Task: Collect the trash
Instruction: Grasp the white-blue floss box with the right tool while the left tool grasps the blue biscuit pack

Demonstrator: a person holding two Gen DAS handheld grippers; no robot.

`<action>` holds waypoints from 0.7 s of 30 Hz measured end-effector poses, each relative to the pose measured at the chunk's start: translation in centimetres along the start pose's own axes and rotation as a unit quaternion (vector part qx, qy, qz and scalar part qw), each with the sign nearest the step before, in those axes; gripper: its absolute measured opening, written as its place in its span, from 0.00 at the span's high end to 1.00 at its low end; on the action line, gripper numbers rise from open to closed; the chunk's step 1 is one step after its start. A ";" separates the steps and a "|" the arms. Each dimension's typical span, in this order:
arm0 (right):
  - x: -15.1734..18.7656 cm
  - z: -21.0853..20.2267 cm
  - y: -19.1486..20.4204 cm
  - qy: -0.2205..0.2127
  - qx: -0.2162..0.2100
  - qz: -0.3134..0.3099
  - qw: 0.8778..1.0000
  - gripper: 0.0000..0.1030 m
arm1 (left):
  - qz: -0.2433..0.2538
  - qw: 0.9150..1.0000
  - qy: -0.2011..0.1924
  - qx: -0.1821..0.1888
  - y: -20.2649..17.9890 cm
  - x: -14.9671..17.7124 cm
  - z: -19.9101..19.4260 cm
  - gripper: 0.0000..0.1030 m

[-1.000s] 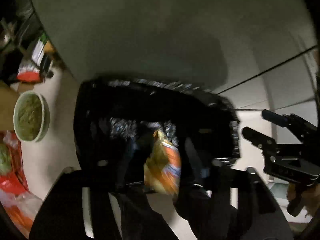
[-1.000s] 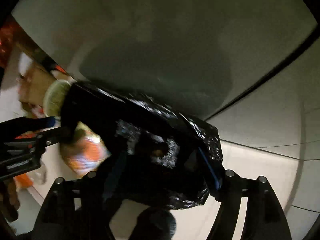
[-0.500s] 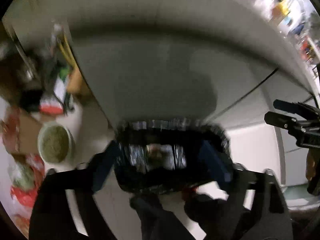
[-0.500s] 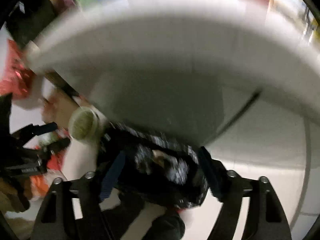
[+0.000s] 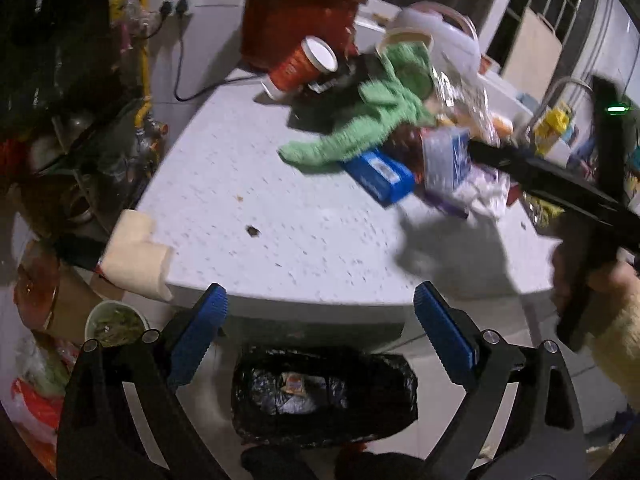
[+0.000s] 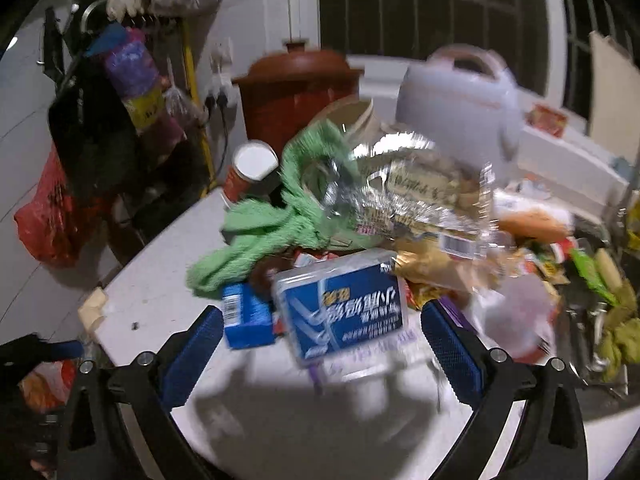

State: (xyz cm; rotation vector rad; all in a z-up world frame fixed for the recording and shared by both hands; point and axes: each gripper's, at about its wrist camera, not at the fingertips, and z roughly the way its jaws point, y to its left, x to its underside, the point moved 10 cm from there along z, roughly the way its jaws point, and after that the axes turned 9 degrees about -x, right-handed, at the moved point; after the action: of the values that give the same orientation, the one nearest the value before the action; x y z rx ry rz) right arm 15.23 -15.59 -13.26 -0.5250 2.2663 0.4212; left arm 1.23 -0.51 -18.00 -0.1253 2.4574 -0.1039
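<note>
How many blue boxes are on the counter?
2. A small blue box lies by the green cloth, and a bigger blue-and-white pack leans beside it. More may hide under the pile.

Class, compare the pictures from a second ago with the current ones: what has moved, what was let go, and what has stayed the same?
Both grippers have risen from the black-lined trash bin to the countertop. The left gripper now hangs open above the bin. The right gripper, also open and empty, now faces the blue-and-white packet in the clutter. The orange snack wrapper seen at the bin's mouth earlier is gone. The bin and the bowl of greens stay put.
</note>
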 end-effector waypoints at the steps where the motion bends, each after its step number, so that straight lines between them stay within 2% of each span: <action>1: 0.9 1.0 -0.1 0.010 -0.007 0.004 1.000 0.05 | -0.004 1.000 -0.002 -0.003 0.8 -0.2 0.1 0.11; 8: 1.1 5.6 -2.4 0.067 -0.047 0.006 0.997 0.05 | -0.025 0.999 -0.004 -0.028 3.2 -0.1 -0.7 0.11; 10: 1.1 6.0 -2.0 0.076 -0.056 0.000 0.996 0.14 | -0.029 0.999 -0.003 -0.027 3.3 -0.4 -0.6 0.11; 11: 1.1 5.8 -1.9 0.080 -0.051 -0.002 0.995 0.14 | -0.029 0.999 -0.003 -0.027 3.2 -0.7 -0.5 0.11; 15: 1.2 3.9 -0.2 0.072 -0.055 -0.014 0.996 0.15 | -0.010 1.000 -0.017 -0.025 2.2 -2.8 0.1 0.11; 18: 1.3 0.4 1.2 0.049 -0.091 0.016 0.994 0.15 | 0.029 0.999 -0.038 -0.003 -0.1 -4.7 0.9 0.11; 21: 1.9 -3.4 1.7 0.020 -0.092 0.038 0.995 0.15 | 0.065 0.997 -0.018 0.023 -3.3 -5.7 3.0 0.11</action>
State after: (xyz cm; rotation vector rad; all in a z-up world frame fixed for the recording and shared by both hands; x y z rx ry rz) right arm 11.19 -16.10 -12.20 -0.5458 2.3038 0.6685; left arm 7.74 -3.25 -16.43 0.0515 2.4181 -0.1005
